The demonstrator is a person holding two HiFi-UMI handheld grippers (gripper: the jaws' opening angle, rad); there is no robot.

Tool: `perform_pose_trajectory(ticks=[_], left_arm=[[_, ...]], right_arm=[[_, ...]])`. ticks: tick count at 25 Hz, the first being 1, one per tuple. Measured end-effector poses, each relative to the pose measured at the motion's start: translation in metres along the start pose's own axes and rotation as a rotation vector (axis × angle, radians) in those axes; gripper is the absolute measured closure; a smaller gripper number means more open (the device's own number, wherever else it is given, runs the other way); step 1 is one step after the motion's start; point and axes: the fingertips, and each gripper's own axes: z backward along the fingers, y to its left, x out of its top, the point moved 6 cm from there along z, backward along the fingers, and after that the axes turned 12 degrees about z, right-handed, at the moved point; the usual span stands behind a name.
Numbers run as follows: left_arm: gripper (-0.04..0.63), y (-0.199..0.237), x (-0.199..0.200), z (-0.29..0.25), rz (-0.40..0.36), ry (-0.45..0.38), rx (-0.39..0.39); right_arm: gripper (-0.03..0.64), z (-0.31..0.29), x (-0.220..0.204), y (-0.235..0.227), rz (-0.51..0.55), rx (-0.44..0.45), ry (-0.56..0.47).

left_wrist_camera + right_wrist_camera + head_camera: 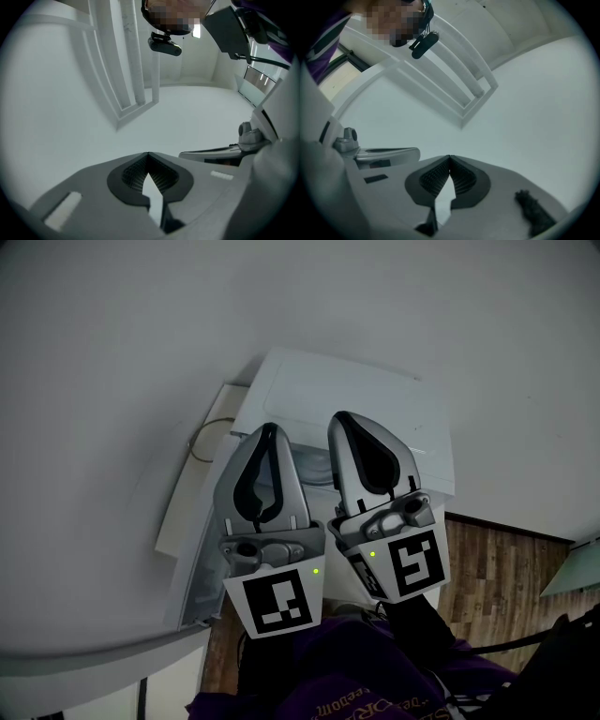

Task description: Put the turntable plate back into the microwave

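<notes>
Pale wall (112, 381) fills the far and left side of your head view, and against it sits a white boxy unit that appears to be the microwave (356, 395), with a flat white panel (192, 493) leaning off its left side and a thin wire loop (200, 439) lying just by that panel. Wooden floor (506, 577) shows to the right, and your purple sleeve (347, 681) is nearest. Your left gripper (270, 427) and right gripper (342, 416) stand side by side, tilted upward, right across the front of the microwave, so they hide its middle. Their marker cubes (277, 601) face you. Each gripper's own view shows its jaws pressed tip to tip with nothing between them: left gripper (148, 153), right gripper (450, 157). Both views look up at a white slatted ceiling frame (126, 70) and your head camera (164, 45). No view lets you make out the turntable plate.
</notes>
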Motion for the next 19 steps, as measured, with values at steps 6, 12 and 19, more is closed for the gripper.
perform_pose_trajectory(ticks=[6, 12, 19], left_arm=[[0.591, -0.0034, -0.0038, 0.0003, -0.033, 0.009, -0.017], [0.591, -0.0025, -0.0053, 0.0004, -0.029, 0.019, -0.014], [0.591, -0.0053, -0.0022, -0.0016, -0.050, 0.013, -0.020]], right_arm=[[0.606, 0.0019, -0.0029, -0.0004, 0.004, -0.010, 0.004], [0.606, 0.0020, -0.0042, 0.0000, 0.001, -0.008, 0.011], [0.606, 0.0012, -0.0054, 0.0006, -0.012, -0.004, 0.027]])
